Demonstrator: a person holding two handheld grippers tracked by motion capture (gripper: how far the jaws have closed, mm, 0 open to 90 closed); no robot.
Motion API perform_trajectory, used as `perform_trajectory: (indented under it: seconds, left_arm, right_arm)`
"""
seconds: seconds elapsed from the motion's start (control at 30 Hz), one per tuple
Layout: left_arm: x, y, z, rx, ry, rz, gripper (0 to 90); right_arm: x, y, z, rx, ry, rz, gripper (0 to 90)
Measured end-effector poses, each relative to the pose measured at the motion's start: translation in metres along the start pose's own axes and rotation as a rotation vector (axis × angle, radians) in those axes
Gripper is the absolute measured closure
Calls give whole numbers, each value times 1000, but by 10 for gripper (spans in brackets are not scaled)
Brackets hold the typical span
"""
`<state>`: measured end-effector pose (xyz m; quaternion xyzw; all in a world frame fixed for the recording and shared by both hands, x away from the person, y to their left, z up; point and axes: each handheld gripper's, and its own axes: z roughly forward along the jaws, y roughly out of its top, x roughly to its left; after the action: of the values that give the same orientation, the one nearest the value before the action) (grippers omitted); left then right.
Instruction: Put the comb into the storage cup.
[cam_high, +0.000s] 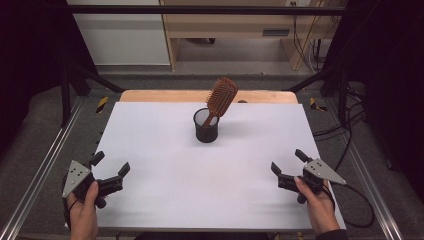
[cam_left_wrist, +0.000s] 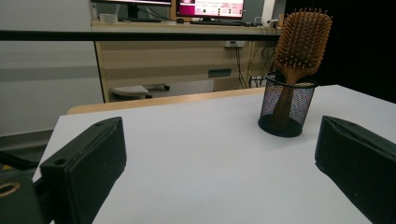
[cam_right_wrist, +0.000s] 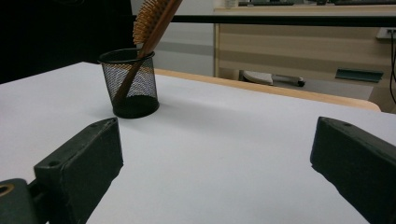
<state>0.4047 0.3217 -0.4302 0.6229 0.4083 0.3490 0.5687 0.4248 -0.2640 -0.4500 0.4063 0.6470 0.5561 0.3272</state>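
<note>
A wooden brush (cam_high: 221, 97) stands handle-down in a black mesh cup (cam_high: 206, 126), its head leaning toward the right and rising well above the rim. The cup sits upright on the white table (cam_high: 165, 190), toward the far edge and about midway across. In the left gripper view the brush (cam_left_wrist: 301, 39) shows its bristles, and the cup (cam_left_wrist: 286, 109) lies ahead and to the right of the jaws. In the right gripper view the cup (cam_right_wrist: 130, 83) lies ahead and to the left, with the handle slanting across its inside. The left gripper (cam_high: 110, 164) is at the near left edge of the table, jaws spread wide and holding nothing. The right gripper (cam_high: 288, 161) is at the near right, likewise spread and empty. Both are well apart from the cup, each held in a hand.
</note>
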Motion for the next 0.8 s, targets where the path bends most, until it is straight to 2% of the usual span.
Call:
perform_trajectory:
  seconds: [0.5,0.8]
  left_arm:
    - [-3,0,0,-13,-11,6,23]
    - [-10,-2,-1,-11,-23,11,21]
  right_arm:
    - [11,-7,9,-6,38,-22,26]
    - [20,-9,14,-28,77,-63,26]
